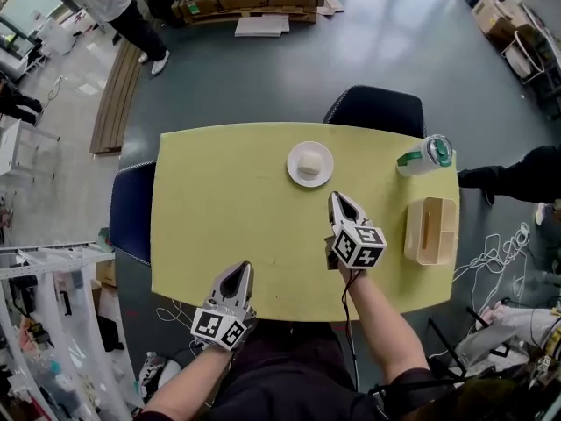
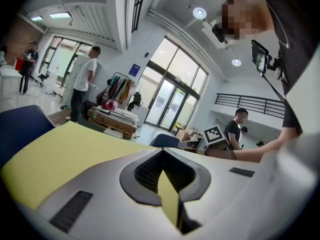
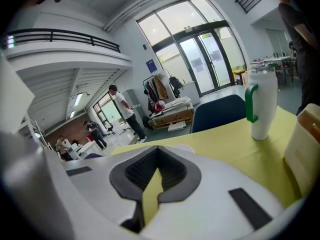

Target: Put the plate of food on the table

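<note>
Now, plate [image 1: 310, 163]: set on surface [image 1: 219, 209].
Left gripper [image 1: 238, 272], right gripper [image 1: 338, 200]: jaws closed, empty.
Care: retreat without nudging plate.

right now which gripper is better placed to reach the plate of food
Right. The right gripper sits just short of the plate, pointing toward it, jaws together and empty. The left gripper rests at the table's near edge, much farther off.

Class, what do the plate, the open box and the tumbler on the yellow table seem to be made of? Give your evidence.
Plate: probably glazed ceramic or melamine; plain white, smooth.
Box: likely unfinished light wood; pale tan, matte, thick walls.
Tumbler: seemingly white plastic or coated metal; smooth, opaque body, green handle.
</note>
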`<state>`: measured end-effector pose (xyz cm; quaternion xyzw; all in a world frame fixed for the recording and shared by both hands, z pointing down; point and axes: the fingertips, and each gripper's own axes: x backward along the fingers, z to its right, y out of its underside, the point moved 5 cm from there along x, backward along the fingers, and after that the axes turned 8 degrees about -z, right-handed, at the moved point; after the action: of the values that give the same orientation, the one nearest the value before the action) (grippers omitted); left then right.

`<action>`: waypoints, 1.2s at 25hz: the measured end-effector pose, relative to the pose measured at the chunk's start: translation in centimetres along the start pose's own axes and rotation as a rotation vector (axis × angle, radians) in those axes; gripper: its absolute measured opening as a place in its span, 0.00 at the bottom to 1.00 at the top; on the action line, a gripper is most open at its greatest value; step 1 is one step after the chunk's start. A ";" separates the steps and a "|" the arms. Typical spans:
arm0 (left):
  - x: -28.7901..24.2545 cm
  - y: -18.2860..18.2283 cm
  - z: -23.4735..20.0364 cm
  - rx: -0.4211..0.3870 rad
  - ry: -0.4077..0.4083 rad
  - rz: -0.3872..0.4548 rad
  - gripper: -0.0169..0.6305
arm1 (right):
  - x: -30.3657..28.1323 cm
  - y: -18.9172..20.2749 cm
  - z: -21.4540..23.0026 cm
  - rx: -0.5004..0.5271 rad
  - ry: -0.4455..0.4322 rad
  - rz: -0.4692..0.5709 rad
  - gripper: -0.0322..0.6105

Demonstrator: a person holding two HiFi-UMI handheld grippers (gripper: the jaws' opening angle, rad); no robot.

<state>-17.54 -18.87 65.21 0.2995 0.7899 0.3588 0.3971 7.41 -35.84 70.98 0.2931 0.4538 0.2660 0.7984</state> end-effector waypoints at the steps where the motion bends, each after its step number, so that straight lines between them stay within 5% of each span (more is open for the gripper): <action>1: 0.0 -0.3 0.4 -0.008 0.005 0.005 0.04 | 1.1 -0.1 -0.6 0.018 -0.002 -0.003 0.07; 30: 2.2 -10.5 14.0 -0.174 0.222 0.153 0.04 | 23.0 -3.9 -11.2 0.227 -0.099 0.154 0.07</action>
<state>-8.89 -18.49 49.89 0.2818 0.7697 0.4861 0.3030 8.44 -20.13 50.43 0.4284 0.4171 0.2585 0.7587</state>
